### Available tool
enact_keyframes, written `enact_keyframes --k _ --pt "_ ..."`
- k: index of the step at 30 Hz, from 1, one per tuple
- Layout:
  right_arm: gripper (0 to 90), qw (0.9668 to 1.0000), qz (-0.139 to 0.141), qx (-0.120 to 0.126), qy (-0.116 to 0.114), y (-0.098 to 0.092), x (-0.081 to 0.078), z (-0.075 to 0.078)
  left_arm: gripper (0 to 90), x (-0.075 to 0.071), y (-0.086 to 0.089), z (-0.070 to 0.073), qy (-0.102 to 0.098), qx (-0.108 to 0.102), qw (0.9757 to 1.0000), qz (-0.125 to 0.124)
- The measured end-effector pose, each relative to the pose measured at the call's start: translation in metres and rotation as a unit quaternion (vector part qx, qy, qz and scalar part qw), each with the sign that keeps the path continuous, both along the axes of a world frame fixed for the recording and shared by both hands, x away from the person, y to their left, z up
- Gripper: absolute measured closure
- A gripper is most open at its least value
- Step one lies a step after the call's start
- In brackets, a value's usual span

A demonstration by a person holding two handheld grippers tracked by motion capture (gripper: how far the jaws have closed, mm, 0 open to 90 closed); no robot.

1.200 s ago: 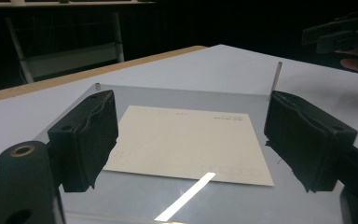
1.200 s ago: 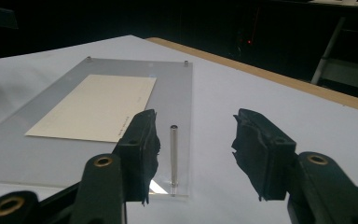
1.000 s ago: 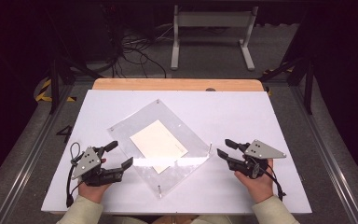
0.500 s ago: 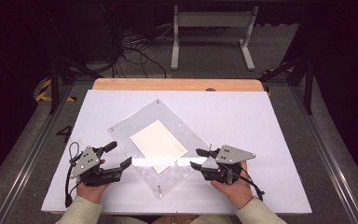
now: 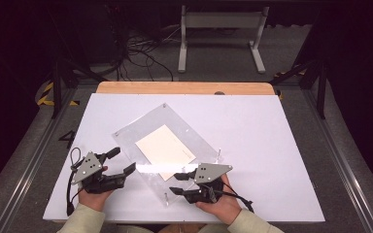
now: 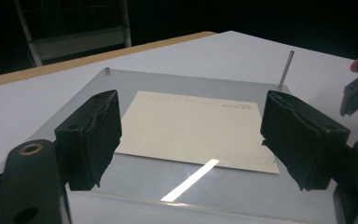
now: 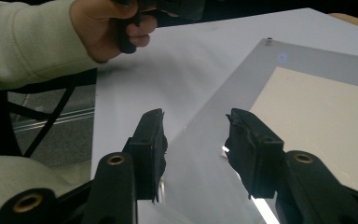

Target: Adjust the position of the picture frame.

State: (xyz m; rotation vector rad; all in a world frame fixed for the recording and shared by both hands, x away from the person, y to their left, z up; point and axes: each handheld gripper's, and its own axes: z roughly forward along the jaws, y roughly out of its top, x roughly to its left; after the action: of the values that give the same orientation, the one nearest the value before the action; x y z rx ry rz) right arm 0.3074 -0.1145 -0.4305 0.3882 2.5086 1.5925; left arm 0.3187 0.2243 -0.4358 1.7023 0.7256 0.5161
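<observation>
Presently a clear acrylic frame point(image 5: 167, 150) is seen lying flat and turned at an angle on the white worktop point(image 5: 272, 145), with a cream card point(image 5: 165, 148) held under its top sheet and slim metal pins point(image 5: 219, 152) standing at its corners. The left claw point(image 5: 122, 161) is held just off the frame's near left edge, its jaws spread wide with nothing between them; through the left gripper view the card point(image 6: 200, 130) and one upright pin point(image 6: 285, 70) are framed between the black pads point(image 6: 93, 135). The right claw point(image 5: 177, 183) is brought in over the frame's near corner; its jaws have just been closing, yet a gap is left between them and nothing is gripped, the acrylic edge point(image 7: 205, 154) being seen below and between the pads point(image 7: 244, 144).

Several risks can be judged from here. If the right claw is closed on the slick acrylic at a shallow angle, the sheet may be pushed away across the smooth worktop rather than caught, since nothing is pressed on its far side. A pin may be knocked askew or sent rolling if it is struck by a pad. Should only the top sheet be lifted, the card may slide out.
</observation>
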Motion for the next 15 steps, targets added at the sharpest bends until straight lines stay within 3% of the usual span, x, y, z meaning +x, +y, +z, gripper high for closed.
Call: enact_keyframes --k 8,15 --pt "58.9 0.999 0.04 -0.013 0.012 0.016 -0.005 -0.007 21.2 0.001 0.0 0.0 0.001 0.002 1.0 0.0" --pt "72.3 0.9969 0.061 -0.045 0.02 0.029 -0.005 -0.018 21.3 0.001 0.0 -0.001 0.003 0.006 1.0 -0.001"
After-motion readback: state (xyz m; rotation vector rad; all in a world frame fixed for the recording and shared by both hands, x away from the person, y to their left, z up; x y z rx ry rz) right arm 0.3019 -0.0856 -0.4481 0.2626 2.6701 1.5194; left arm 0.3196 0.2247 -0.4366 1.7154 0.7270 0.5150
